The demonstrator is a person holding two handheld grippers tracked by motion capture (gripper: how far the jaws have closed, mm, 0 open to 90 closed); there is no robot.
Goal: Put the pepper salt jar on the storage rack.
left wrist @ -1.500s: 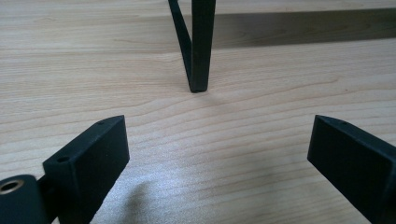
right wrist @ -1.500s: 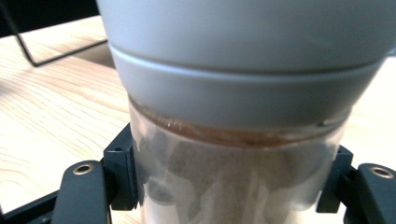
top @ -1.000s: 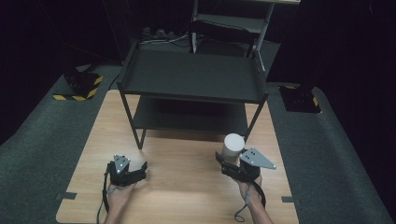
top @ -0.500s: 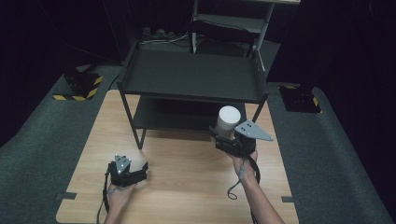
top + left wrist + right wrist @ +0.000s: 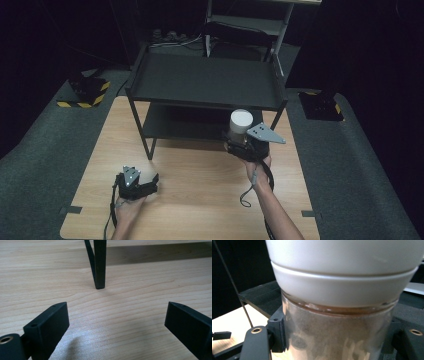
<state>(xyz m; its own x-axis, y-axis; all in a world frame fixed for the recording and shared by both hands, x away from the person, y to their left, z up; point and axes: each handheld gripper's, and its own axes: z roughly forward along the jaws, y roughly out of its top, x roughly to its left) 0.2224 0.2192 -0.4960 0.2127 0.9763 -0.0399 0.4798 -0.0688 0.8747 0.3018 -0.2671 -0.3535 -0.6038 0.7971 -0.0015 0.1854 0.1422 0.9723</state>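
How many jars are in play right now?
1: a white-lidded jar held in the right tool, raised in front of the black shelf. The lower tier is shadowed, so others may be hidden.

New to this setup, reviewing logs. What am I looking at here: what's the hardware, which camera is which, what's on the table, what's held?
No robot arm: a person holds a two-jaw gripper in each hand. The high view looks down on a wooden table carrying a black two-tier shelf. The other two pictures come from cameras riding on the grippers. The left gripper sits low over the table, jaws apart, nothing between them, facing a shelf leg. The right gripper clamps a clear jar with a white lid, lifted near the shelf's front right corner.
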